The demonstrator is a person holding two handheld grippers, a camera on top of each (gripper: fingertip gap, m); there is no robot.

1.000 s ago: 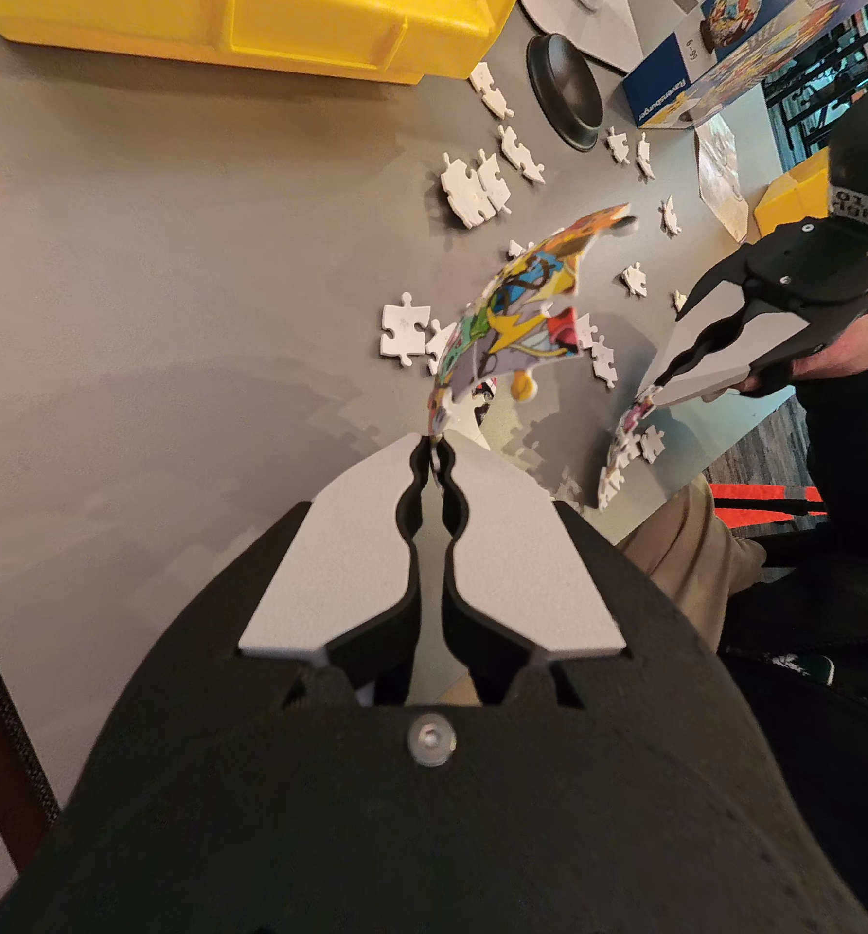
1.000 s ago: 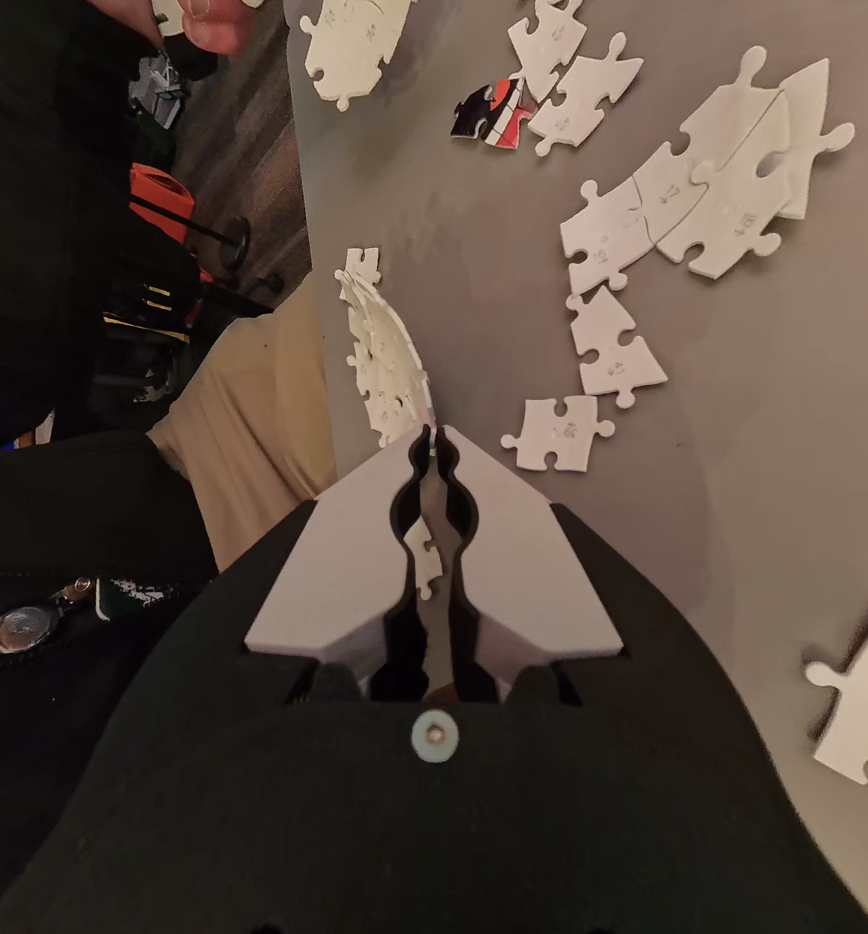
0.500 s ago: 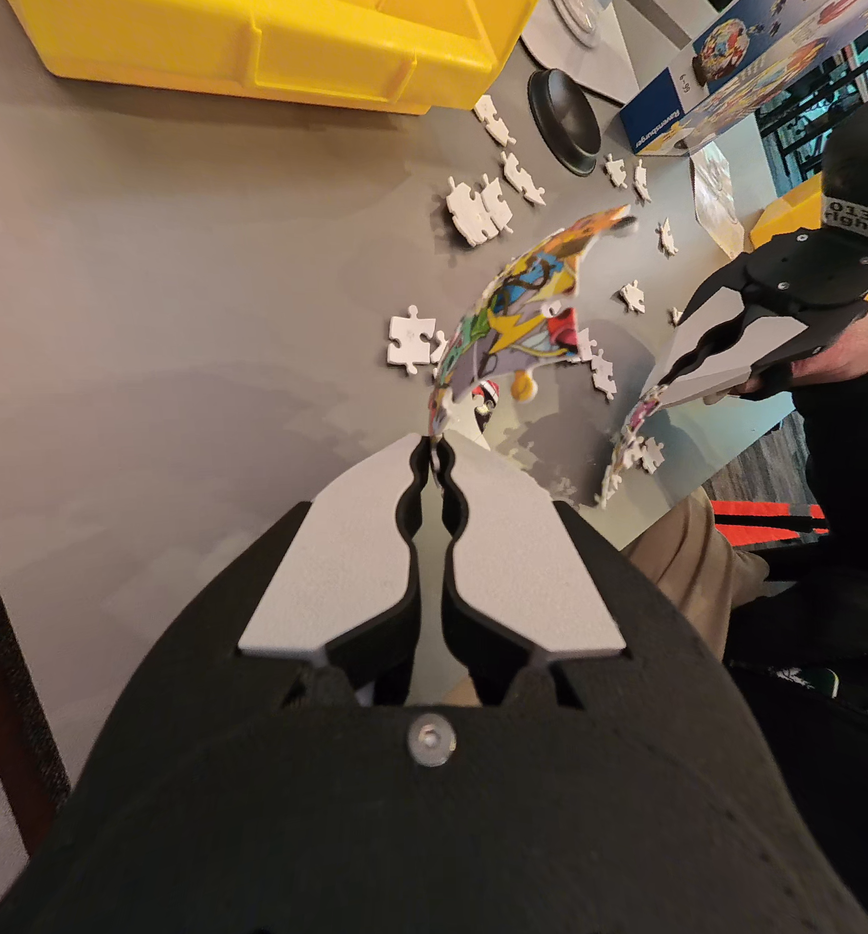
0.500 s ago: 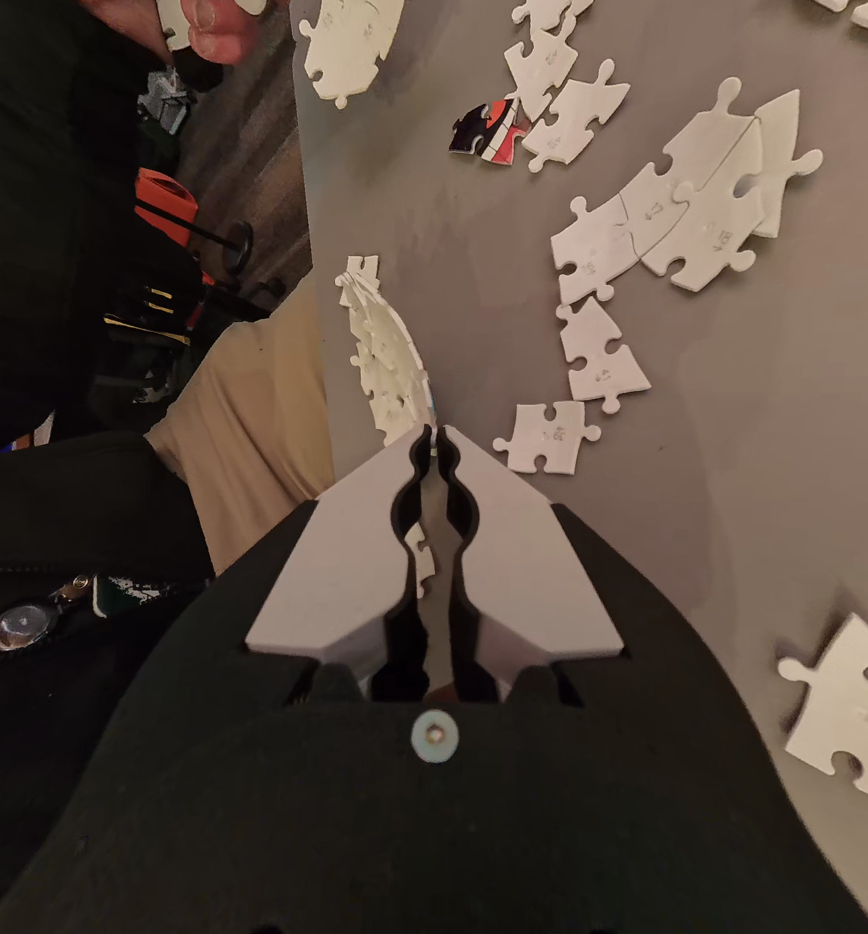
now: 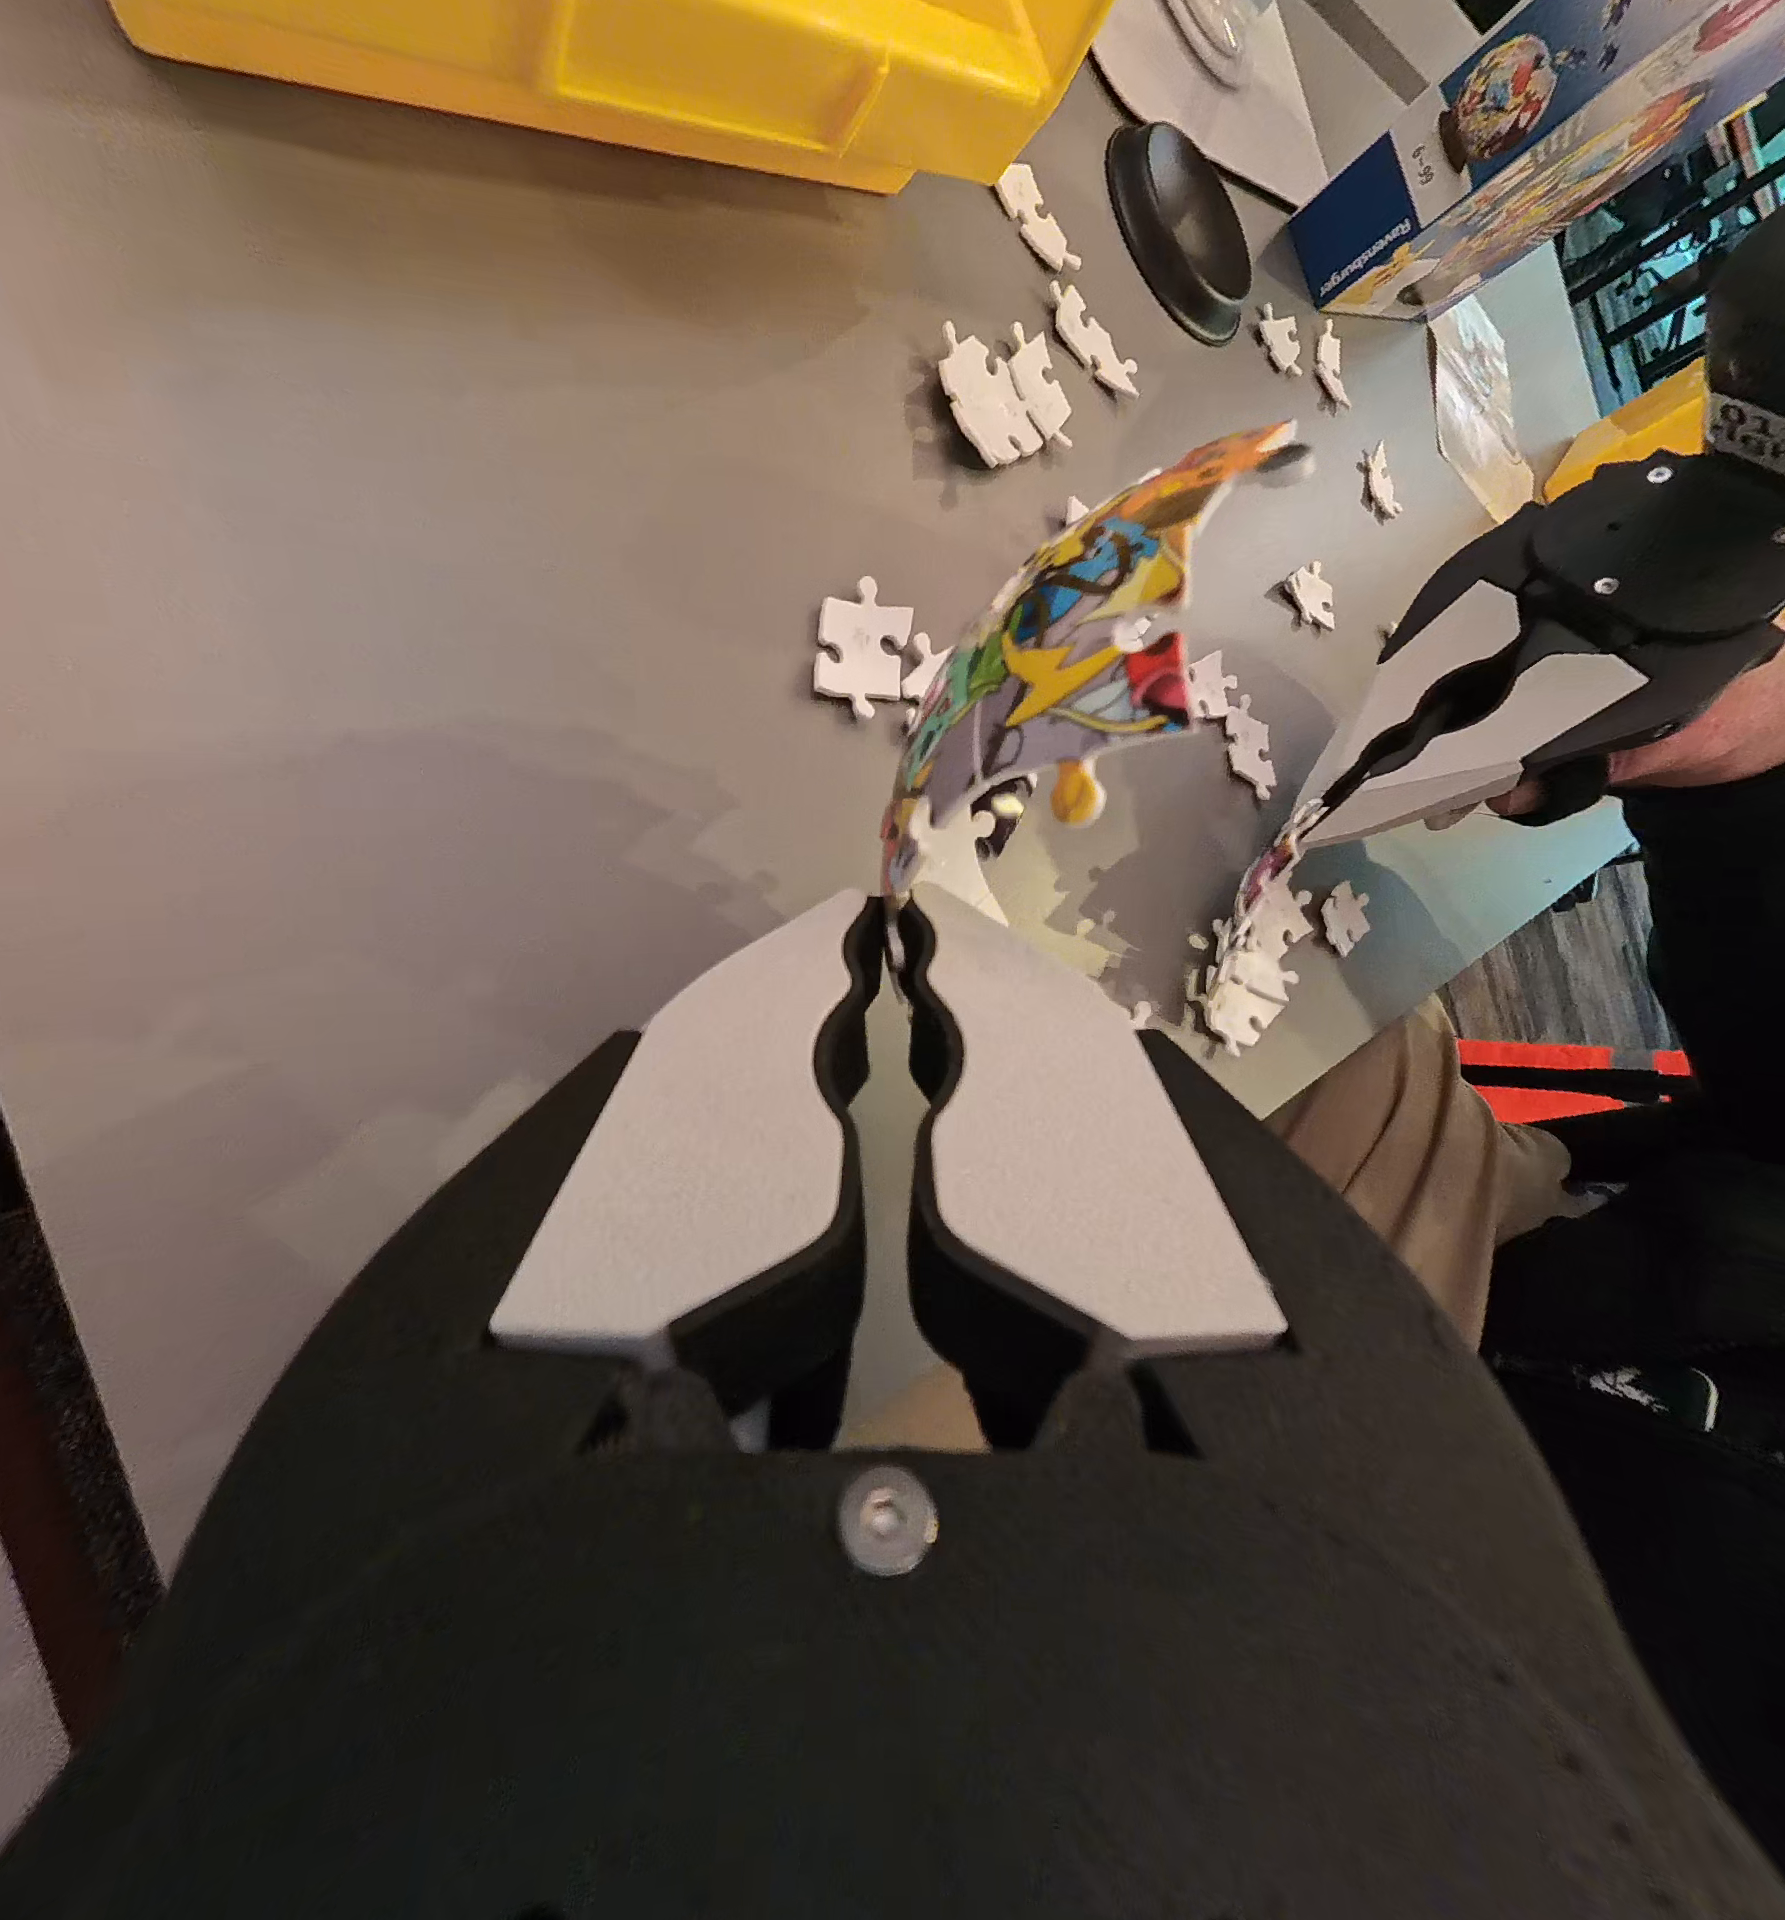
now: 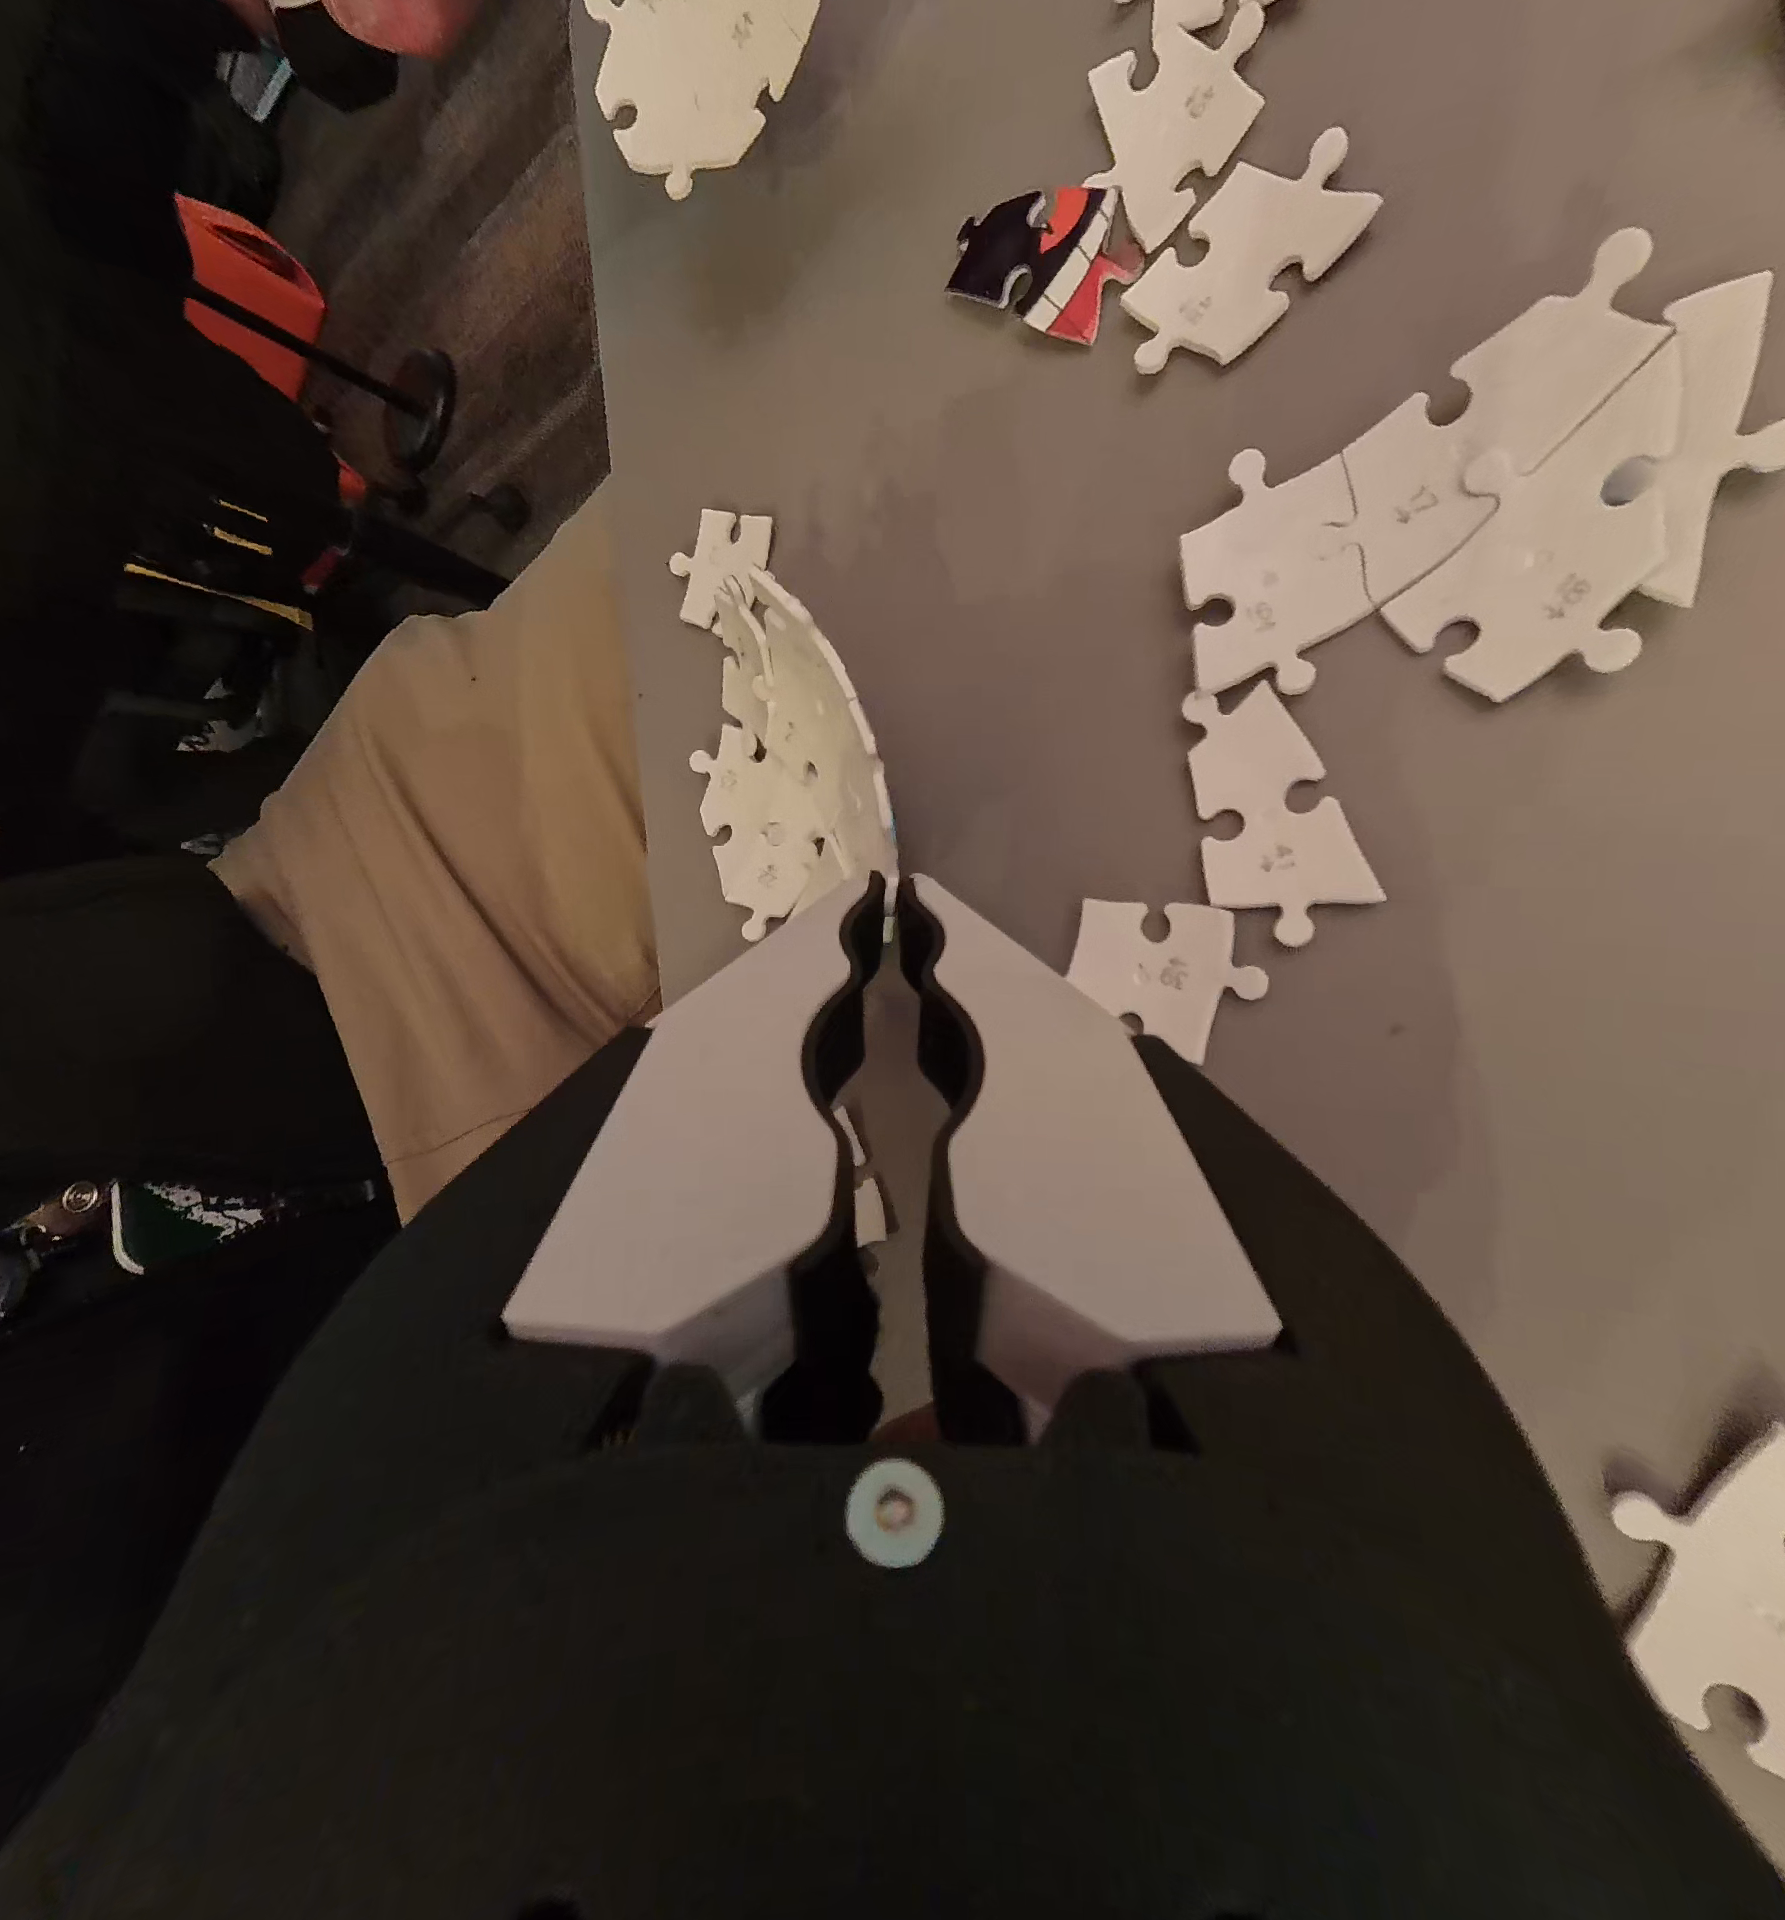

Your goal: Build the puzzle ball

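Observation:
My left gripper [image 5: 896,920] is shut on the lower edge of a large curved, colourful section of joined puzzle pieces [image 5: 1059,644] and holds it above the grey table [image 5: 400,540]. My right gripper [image 6: 890,902] is shut on the edge of a smaller curved section [image 6: 789,758], seen from its white back, near the table's edge. In the left wrist view the right gripper [image 5: 1324,816] shows at the right with that smaller section [image 5: 1252,956] hanging from its tips. The two sections are apart.
Loose white pieces [image 6: 1272,821] and a joined white group [image 6: 1490,520] lie on the table, with one red-and-black printed piece [image 6: 1049,260]. A yellow bin [image 5: 607,62], a black round stand [image 5: 1179,229] and the puzzle box [image 5: 1470,166] stand at the far side. A person's tan trouser leg [image 6: 452,852] is beside the table edge. One gripper's finger ends stand about 20 cm off the other's.
Both grippers stay shut on their sections. The left gripper has drawn back a little, with more of the yellow bin in view. The right gripper has shifted slightly over the table.

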